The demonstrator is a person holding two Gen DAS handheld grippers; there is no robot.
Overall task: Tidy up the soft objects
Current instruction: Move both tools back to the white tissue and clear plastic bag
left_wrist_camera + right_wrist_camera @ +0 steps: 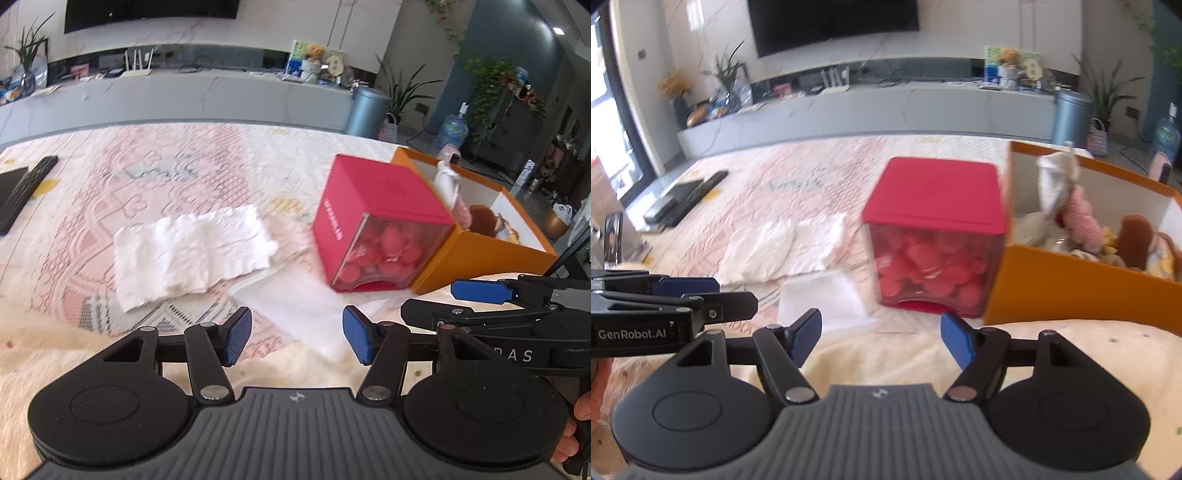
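A white crinkled cloth (188,251) lies flat on the patterned mat, also in the right wrist view (783,251). A red-lidded clear box (376,225) full of pink soft pieces stands beside it (934,236), touching an orange box (487,251) that holds plush toys (1082,221). A clear plastic sheet (827,299) lies in front of the red box. My left gripper (297,339) is open and empty, just short of the sheet. My right gripper (881,339) is open and empty, in front of the red box.
Remote controls and a dark tablet (683,199) lie at the mat's far left. A cream blanket (1071,354) covers the near surface. A grey TV bench (886,107), a bin (1071,114) and plants stand beyond the mat.
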